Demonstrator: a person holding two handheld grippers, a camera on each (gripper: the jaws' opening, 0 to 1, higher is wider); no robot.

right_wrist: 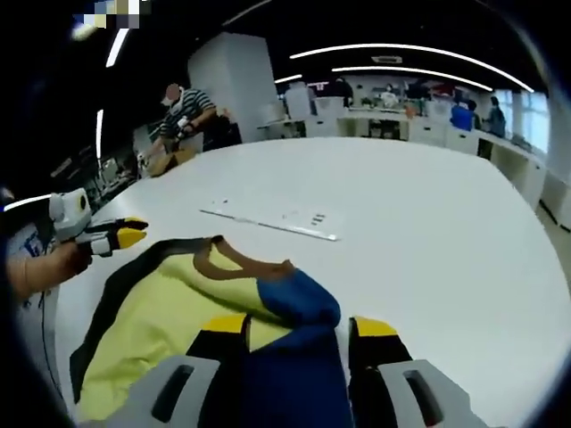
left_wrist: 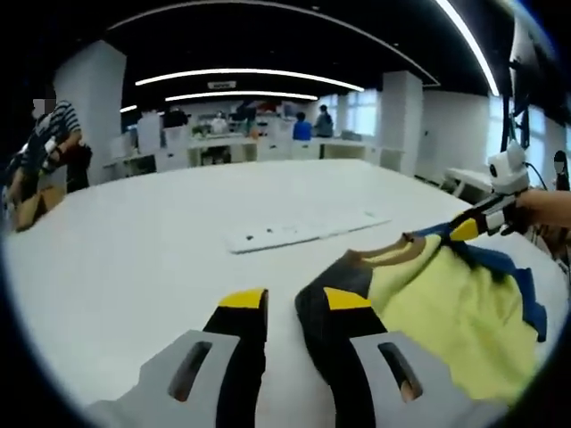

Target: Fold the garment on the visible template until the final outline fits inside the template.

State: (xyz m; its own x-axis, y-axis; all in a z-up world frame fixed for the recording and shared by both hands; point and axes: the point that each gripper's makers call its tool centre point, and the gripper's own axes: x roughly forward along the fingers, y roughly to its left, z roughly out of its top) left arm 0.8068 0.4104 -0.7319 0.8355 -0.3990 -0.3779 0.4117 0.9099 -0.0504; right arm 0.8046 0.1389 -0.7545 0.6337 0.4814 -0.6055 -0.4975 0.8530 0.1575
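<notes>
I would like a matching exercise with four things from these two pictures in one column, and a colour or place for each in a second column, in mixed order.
Things:
1. garment body
2. garment sleeve
3. collar trim
4. white strip

Descriptions:
A. brown
B. lying flat on the table beyond the garment
C. yellow
D. blue, between the jaws of the right hand-held gripper

Pairs: 1-C, 2-D, 3-A, 4-B
</notes>
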